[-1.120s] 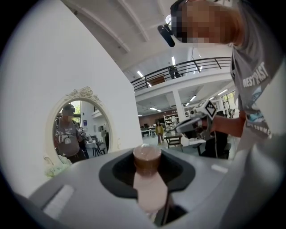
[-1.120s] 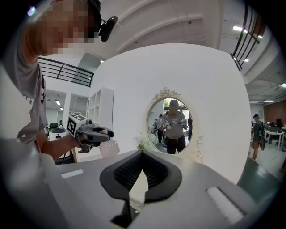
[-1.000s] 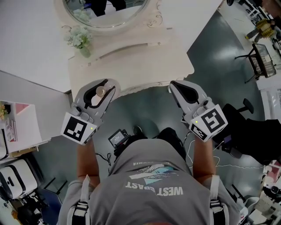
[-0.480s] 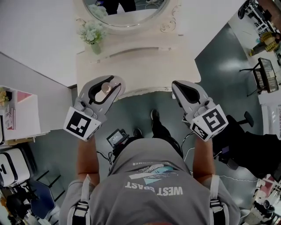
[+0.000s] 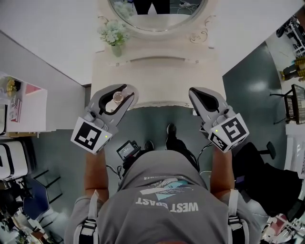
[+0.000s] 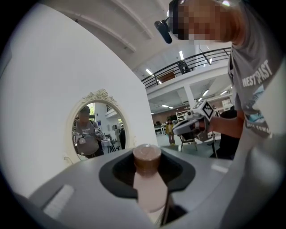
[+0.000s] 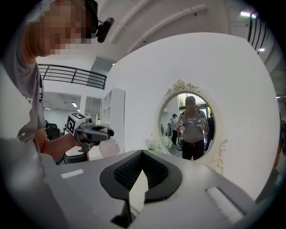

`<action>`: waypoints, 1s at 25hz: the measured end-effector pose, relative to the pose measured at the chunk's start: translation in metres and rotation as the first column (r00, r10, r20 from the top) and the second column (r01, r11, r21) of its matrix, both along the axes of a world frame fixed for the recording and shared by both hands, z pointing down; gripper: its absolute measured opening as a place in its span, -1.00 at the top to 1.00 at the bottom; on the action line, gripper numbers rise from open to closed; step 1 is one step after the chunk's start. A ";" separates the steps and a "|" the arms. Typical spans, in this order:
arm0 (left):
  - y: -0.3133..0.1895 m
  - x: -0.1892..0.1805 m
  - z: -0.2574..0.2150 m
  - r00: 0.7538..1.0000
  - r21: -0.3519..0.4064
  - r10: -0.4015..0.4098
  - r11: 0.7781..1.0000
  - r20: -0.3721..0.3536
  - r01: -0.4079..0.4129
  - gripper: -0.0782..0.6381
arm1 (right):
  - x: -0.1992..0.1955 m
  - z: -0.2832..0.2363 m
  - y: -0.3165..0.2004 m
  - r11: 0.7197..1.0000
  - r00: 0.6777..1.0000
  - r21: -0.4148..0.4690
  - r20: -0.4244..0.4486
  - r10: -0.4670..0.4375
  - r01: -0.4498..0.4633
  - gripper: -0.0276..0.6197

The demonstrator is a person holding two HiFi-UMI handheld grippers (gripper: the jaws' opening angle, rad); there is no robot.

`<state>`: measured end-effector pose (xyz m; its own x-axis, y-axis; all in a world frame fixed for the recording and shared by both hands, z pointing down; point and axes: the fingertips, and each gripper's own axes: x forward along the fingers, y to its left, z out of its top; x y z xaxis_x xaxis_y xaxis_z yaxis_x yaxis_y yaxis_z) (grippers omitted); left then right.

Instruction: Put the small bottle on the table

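The small bottle (image 5: 117, 97) has a pale pink body and a brown cap (image 6: 147, 157). It stands upright between the jaws of my left gripper (image 5: 124, 90), which is shut on it. In the head view that gripper hangs over the front left edge of the white dressing table (image 5: 157, 78). My right gripper (image 5: 196, 93) is shut with nothing in it, level with the table's front right corner. In the right gripper view its dark pads (image 7: 129, 172) meet, and the left gripper (image 7: 96, 132) with the bottle shows at the left.
An oval mirror (image 5: 157, 12) with an ornate frame stands at the back of the table, with a small vase of pale flowers (image 5: 114, 35) at its left. A white shelf unit (image 5: 28, 109) is on the left. Grey-green floor lies right and below.
The table has come to the middle of the head view as the person turned and stepped toward it. Both grippers now reach its front edge. The left still holds the bottle.
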<state>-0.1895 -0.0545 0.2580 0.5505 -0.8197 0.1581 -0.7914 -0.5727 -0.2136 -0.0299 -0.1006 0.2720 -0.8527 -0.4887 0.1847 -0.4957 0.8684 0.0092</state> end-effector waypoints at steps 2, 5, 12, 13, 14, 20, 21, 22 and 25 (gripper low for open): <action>-0.008 0.000 0.004 1.000 -0.018 -0.024 1.000 -0.004 0.023 0.46 | 0.000 0.002 -0.013 1.000 1.000 -0.005 0.002 -0.021 0.021 0.91; -0.023 0.001 0.008 0.999 -0.026 -0.050 0.998 0.005 0.050 0.46 | 0.000 0.004 -0.033 0.999 0.999 -0.009 0.003 -0.047 0.047 0.91; -0.069 0.010 0.005 0.993 -0.020 -0.119 0.993 0.011 0.120 0.46 | 0.004 0.005 -0.087 0.993 0.993 -0.015 0.016 -0.121 0.121 0.91; -0.076 0.012 0.004 0.992 -0.005 -0.125 0.992 0.014 0.125 0.46 | 0.005 0.006 -0.096 0.991 0.991 -0.017 0.018 -0.133 0.134 0.91; -0.084 0.014 0.003 0.991 0.001 -0.135 0.991 0.015 0.135 0.46 | 0.006 0.007 -0.104 0.989 0.989 -0.019 0.020 -0.146 0.146 0.91; -0.122 0.022 0.004 0.981 -0.014 -0.192 0.981 0.000 0.192 0.46 | 0.011 0.010 -0.146 0.979 0.979 -0.030 0.028 -0.203 0.203 0.91; -0.127 0.024 0.005 0.980 -0.017 -0.198 0.980 -0.002 0.198 0.46 | 0.011 0.012 -0.150 0.976 0.977 -0.033 0.028 -0.213 0.214 0.91; -0.132 0.025 0.007 0.979 -0.020 -0.205 0.979 -0.004 0.205 0.46 | 0.012 0.013 -0.154 0.974 0.974 -0.037 0.026 -0.224 0.225 0.91; -0.146 0.026 0.010 0.975 -0.028 -0.221 0.975 -0.016 0.221 0.46 | 0.014 0.019 -0.167 0.969 0.970 -0.047 0.016 -0.241 0.242 0.91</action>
<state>-0.1633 -0.2004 0.2684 0.3592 -0.9172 0.1726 -0.9027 -0.3884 -0.1850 -0.0159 -0.2676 0.2912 -0.9464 -0.2586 0.1935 -0.2709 0.9618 -0.0396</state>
